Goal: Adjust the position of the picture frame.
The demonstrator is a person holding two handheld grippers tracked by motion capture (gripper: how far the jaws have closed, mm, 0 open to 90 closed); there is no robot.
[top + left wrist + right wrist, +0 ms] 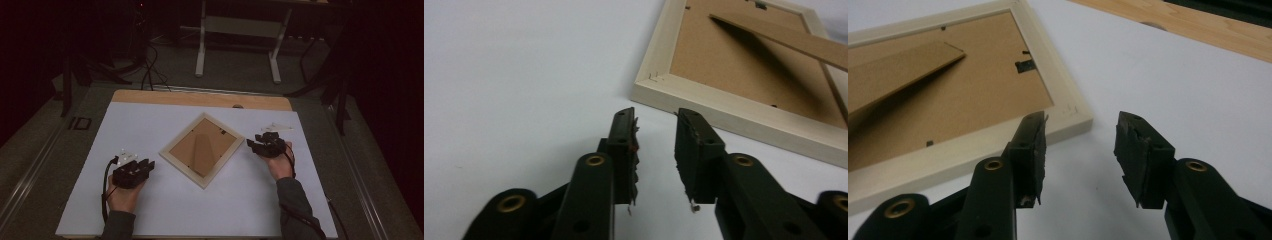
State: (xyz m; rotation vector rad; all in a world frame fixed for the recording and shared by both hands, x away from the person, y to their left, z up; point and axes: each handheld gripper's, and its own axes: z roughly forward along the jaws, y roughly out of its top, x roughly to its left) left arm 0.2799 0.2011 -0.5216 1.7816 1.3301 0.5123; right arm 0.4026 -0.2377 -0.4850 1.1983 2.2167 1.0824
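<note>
Two grippers parted, empty | left gripper (148, 165) lower left, right gripper (252, 145) centre right | picture frame (202, 149) face-down mid-frame on bench (150, 125), stand (202, 152) raised | step: approach | next: close on opposite frame corners

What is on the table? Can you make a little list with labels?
thing: picture frame, lying face down, brown back up
stand: flap on its back, lifted a bit
surface: white table
left gripper: open, near a frame corner, not touching
right gripper: open, near another corner, not touching
small bits: white pieces far right
</note>
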